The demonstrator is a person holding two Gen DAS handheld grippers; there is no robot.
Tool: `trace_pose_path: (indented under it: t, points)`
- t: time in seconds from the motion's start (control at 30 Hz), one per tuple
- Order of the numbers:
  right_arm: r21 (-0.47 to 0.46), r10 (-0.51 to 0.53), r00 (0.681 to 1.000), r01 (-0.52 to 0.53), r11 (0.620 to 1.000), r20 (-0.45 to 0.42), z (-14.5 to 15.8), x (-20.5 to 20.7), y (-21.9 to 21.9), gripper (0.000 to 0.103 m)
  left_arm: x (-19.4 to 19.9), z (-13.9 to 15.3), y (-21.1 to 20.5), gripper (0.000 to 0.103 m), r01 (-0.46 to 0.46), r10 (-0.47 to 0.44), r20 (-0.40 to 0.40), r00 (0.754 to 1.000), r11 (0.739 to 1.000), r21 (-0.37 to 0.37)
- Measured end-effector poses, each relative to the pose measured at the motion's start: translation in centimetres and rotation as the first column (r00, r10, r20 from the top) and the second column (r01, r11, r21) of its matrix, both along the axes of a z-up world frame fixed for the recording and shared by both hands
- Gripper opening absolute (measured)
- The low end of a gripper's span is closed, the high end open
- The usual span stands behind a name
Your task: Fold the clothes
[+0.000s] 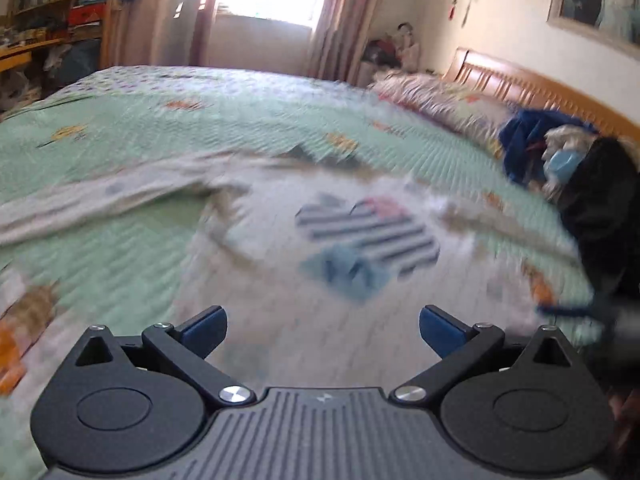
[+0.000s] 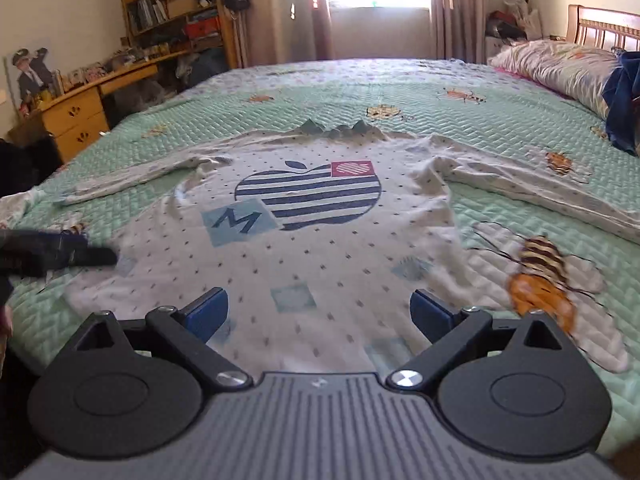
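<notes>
Right wrist view: we see a white long-sleeved shirt (image 2: 320, 248) spread front-up on a green quilted bedspread (image 2: 520, 116). Its collar lies toward 12 o'clock and its hem toward 6 o'clock. One sleeve runs out toward 9 o'clock, the other toward 3 o'clock. A striped apple print (image 2: 308, 196) marks the chest, with a pale blue square bearing the letter M at its 8 o'clock corner.

The right gripper (image 2: 318, 312) hovers over the hem, its blue-padded jaws spread wide with nothing between them. At 9 o'clock we see the left gripper (image 2: 80, 256) as a dark blurred shape above the shirt's edge; its jaw state cannot be told here.

In the left wrist view, the left gripper (image 1: 323, 332) likewise stands with jaws wide apart and empty above the shirt (image 1: 280, 280). This frame is motion-blurred, so we read the print (image 1: 368, 236) only as stripes. The right gripper appears as a dark mass at 3 o'clock; its jaws are not legible.

Containers: an open wooden bookshelf (image 2: 176, 4) at 11 o'clock holds books and boxes, too small to identify further. Beneath it, a wooden desk (image 2: 80, 108) carries small cluttered objects; its drawers are closed.

At 2 o'clock a patterned pillow (image 2: 560, 68) lies before the wooden headboard (image 2: 604, 28), with a heap of dark blue cloth (image 2: 624, 100) just beside it.
</notes>
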State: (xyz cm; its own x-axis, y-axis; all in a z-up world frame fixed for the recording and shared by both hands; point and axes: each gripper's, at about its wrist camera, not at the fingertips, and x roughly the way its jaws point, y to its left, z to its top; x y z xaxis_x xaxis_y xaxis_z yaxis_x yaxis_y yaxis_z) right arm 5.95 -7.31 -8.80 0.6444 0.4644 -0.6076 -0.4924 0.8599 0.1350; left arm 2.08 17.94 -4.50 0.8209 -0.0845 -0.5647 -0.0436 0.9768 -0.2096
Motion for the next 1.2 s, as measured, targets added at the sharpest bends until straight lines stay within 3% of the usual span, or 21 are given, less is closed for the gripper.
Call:
trace_pose_path:
  t: [0.13, 0.23, 0.3, 0.4, 0.47, 0.6, 0.7, 0.8, 0.9, 0.97, 1.03, 1.2]
  points:
    - [-0.002, -0.04, 0.992, 0.04, 0.999, -0.118, -3.3, 1.3, 0.8, 0.098, 5.9, -1.0, 0.0, 0.102, 0.007, -0.006, -0.045, 0.999, 1.0, 0.03]
    - [-0.032, 0.011, 1.0, -0.012, 0.999, -0.026, -4.1, -0.6, 0.2, 0.098, 7.8, -3.8, 2.0, 0.102, -0.081, 0.083, -0.159, 0.984, 0.997, 0.018]
    - [-0.047, 0.033, 0.999, -0.033, 0.998, 0.002, -4.3, -1.2, -0.2, 0.098, 6.5, -4.8, 2.8, 0.102, -0.078, 0.083, -0.147, 0.986, 0.996, 0.04]
    - [-0.026, 0.038, 0.999, -0.038, 0.999, 0.001, -4.4, -1.2, -0.8, 0.098, 3.1, -4.6, 2.9, 0.102, -0.073, 0.1, -0.149, 0.984, 0.982, 0.173]
    - [-0.017, 0.031, 1.0, -0.031, 0.999, 0.005, -4.5, -1.1, -0.7, 0.1, 0.6, -4.1, 3.7, 0.102, -0.123, 0.159, -0.147, 0.976, 0.966, 0.229]
    - [-0.02, 0.016, 0.999, -0.015, 1.0, 0.028, -4.7, -1.3, -0.1, 0.102, -1.2, -1.3, 6.0, 0.102, -0.209, 0.226, -0.08, 0.971, 0.962, 0.174]
    - [0.0, 0.011, 1.0, -0.011, 1.0, 0.024, -4.7, -1.2, -0.3, 0.102, 2.7, 0.7, 5.4, 0.102, -0.154, 0.164, -0.057, 0.985, 0.977, 0.149]
    - [0.004, 0.015, 0.999, -0.015, 1.0, 0.029, -4.8, -1.2, -0.5, 0.102, 9.6, 0.4, 3.4, 0.102, -0.035, 0.044, -0.059, 0.997, 0.988, 0.153]
    - [-0.025, 0.024, 0.999, -0.023, 0.999, 0.046, -4.9, -1.4, -0.1, 0.102, 16.5, -1.7, 2.1, 0.102, 0.021, -0.003, -0.122, 0.993, 0.989, 0.145]
    - [-0.029, 0.029, 0.999, -0.028, 0.999, 0.044, -4.8, -1.4, -0.1, 0.102, 19.2, -3.9, 2.7, 0.102, 0.01, 0.024, -0.208, 0.978, 0.987, 0.161]
    - [-0.019, 0.036, 0.999, -0.035, 0.999, 0.036, -4.8, -1.2, -0.4, 0.102, 18.4, -4.9, 4.3, 0.102, 0.007, 0.029, -0.221, 0.975, 0.987, 0.16]
    - [-0.008, 0.026, 0.999, -0.025, 1.0, 0.042, -5.0, -0.8, -0.1, 0.103, 11.1, -4.3, 9.1, 0.102, -0.055, 0.089, -0.198, 0.976, 0.983, 0.173]
